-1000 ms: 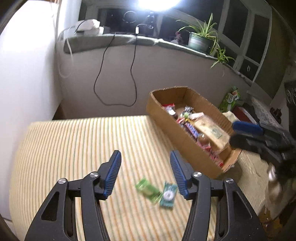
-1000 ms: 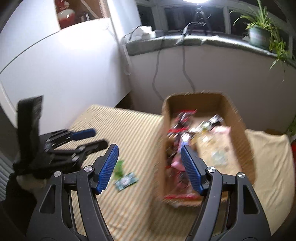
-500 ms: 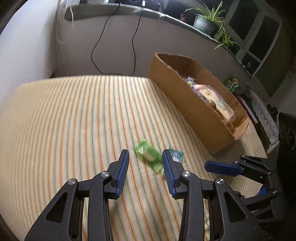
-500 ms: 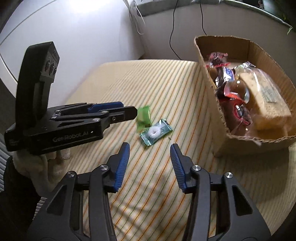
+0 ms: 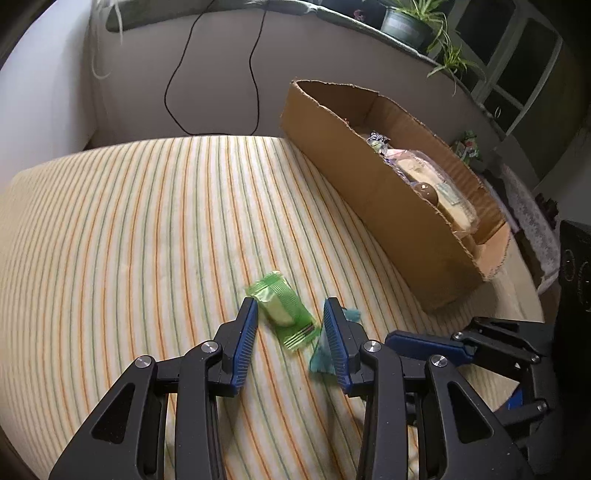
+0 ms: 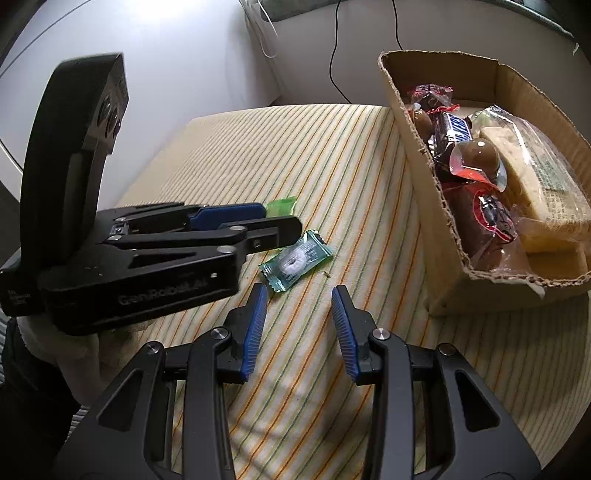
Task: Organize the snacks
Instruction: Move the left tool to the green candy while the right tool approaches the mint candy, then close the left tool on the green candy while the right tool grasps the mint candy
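Note:
A green wrapped snack (image 5: pixel 282 308) lies on the striped cloth between the open fingers of my left gripper (image 5: pixel 290 308); only its tip shows in the right wrist view (image 6: pixel 281 206). A teal wrapped candy (image 6: pixel 297 259) lies beside it, partly hidden behind the left gripper's right finger (image 5: pixel 325 350). My right gripper (image 6: pixel 298 295) is open and empty, just short of the teal candy. The left gripper (image 6: pixel 273 223) shows there from the side, low over the green snack. The cardboard box (image 6: pixel 436 236) (image 5: pixel 369 192) holds chocolate bars and a wrapped cake.
The striped cloth (image 5: pixel 129 240) covers the surface. The box stands at the right. A black cable (image 5: pixel 255 85) hangs down the back wall. Potted plants (image 5: pixel 410 22) sit on the sill. A dark speaker (image 5: pixel 576 266) stands at the far right.
Both grippers have come down and forward toward the two wrapped snacks. The left fingers now straddle the green snack. The right gripper has neared the teal candy.

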`<action>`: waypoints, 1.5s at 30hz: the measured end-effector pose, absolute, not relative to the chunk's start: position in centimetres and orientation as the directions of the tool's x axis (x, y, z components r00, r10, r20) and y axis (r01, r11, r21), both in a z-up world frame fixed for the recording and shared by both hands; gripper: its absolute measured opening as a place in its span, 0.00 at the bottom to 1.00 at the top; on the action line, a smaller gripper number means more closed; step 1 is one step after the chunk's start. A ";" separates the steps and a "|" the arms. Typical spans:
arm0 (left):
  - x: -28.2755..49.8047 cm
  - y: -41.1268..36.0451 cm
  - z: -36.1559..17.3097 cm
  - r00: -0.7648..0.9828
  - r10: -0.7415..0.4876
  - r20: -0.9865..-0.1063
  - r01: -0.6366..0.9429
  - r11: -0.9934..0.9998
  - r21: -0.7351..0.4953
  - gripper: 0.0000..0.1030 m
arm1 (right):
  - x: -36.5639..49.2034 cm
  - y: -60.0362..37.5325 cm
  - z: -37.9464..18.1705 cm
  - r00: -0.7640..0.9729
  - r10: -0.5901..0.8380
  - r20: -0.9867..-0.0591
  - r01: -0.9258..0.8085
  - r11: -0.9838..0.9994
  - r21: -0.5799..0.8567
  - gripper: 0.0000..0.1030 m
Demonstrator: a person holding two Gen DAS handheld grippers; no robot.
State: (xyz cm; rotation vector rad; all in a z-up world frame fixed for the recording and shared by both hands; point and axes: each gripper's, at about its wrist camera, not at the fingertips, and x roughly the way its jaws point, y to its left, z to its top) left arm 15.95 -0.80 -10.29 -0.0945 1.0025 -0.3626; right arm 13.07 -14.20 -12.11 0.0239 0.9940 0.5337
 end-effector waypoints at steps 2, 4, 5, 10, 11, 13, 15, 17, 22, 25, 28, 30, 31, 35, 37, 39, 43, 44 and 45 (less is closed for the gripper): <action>16.1 -1.3 -10.3 0.493 -0.312 -0.812 0.267 0.943 -0.200 0.34 | 13.1 -14.0 -12.2 0.430 0.436 -0.791 -0.414 0.873 0.257 0.37; 16.2 -1.7 -10.3 0.502 -0.288 -0.815 0.278 0.947 -0.164 0.34 | 13.2 -13.8 -12.2 0.436 0.428 -0.792 -0.411 0.877 0.248 0.37; 16.2 -1.7 -10.3 0.508 -0.280 -0.815 0.281 0.948 -0.151 0.31 | 13.3 -13.3 -12.4 0.442 0.422 -0.792 -0.410 0.880 0.240 0.37; 16.7 -1.5 -10.4 0.521 -0.265 -0.812 0.303 0.946 -0.114 0.19 | 13.5 -12.9 -12.5 0.447 0.411 -0.794 -0.407 0.884 0.228 0.37; 16.8 -1.5 -10.4 0.522 -0.263 -0.811 0.305 0.946 -0.110 0.19 | 13.5 -12.9 -12.5 0.448 0.411 -0.794 -0.407 0.884 0.228 0.37; 16.7 -1.5 -10.5 0.528 -0.254 -0.810 0.312 0.945 -0.093 0.19 | 14.1 -12.3 -12.7 0.450 0.406 -0.796 -0.407 0.886 0.221 0.37; 16.6 -1.5 -10.5 0.538 -0.241 -0.808 0.311 0.947 -0.075 0.19 | 14.3 -12.1 -12.8 0.453 0.399 -0.797 -0.408 0.888 0.212 0.37; 16.5 -1.3 -10.4 0.544 -0.231 -0.807 0.309 0.949 -0.063 0.19 | 14.4 -11.7 -12.9 0.456 0.390 -0.800 -0.412 0.889 0.199 0.39; 16.1 1.0 -10.3 0.557 -0.217 -0.802 0.268 0.961 -0.074 0.19 | 14.3 -10.0 -12.7 0.473 0.366 -0.802 -0.414 0.895 0.164 0.43; 15.7 2.8 -10.4 0.560 -0.215 -0.800 0.233 0.968 -0.097 0.19 | 14.6 -9.2 -12.8 0.486 0.351 -0.800 -0.412 0.900 0.144 0.43; 15.4 4.0 -10.4 0.563 -0.217 -0.797 0.207 0.971 -0.119 0.19 | 14.9 -8.2 -13.0 0.500 0.330 -0.801 -0.418 0.902 0.110 0.46; 15.1 4.4 -10.3 0.566 -0.216 -0.795 0.198 0.972 -0.123 0.19 | 14.8 -7.1 -13.1 0.514 0.306 -0.802 -0.434 0.899 0.065 0.46; 14.9 4.6 -10.3 0.567 -0.217 -0.794 0.194 0.973 -0.127 0.19 | 14.9 -6.4 -13.3 0.521 0.295 -0.801 -0.441 0.897 0.044 0.46; 14.5 4.8 -10.4 0.572 -0.221 -0.790 0.188 0.973 -0.136 0.19 | 14.8 -5.1 -13.6 0.546 0.269 -0.794 -0.466 0.884 -0.021 0.37; 14.6 4.8 -10.4 0.573 -0.225 -0.788 0.188 0.972 -0.141 0.19 | 14.7 -4.8 -13.5 0.549 0.263 -0.794 -0.477 0.878 -0.039 0.22; 14.4 5.0 -10.3 0.574 -0.230 -0.786 0.186 0.971 -0.149 0.19 | 14.8 -4.8 -13.6 0.546 0.265 -0.795 -0.485 0.874 -0.041 0.21; 13.7 4.8 -9.8 0.582 -0.243 -0.776 0.185 0.969 -0.164 0.19 | 15.2 -5.0 -13.6 0.536 0.290 -0.793 -0.486 0.874 -0.009 0.19; 13.8 4.7 -9.7 0.584 -0.244 -0.775 0.186 0.969 -0.165 0.19 | 15.2 -5.3 -13.5 0.536 0.296 -0.791 -0.485 0.874 -0.002 0.19; 13.7 4.6 -9.5 0.587 -0.245 -0.772 0.185 0.969 -0.166 0.19 | 15.0 -5.8 -13.3 0.537 0.302 -0.788 -0.485 0.875 0.004 0.19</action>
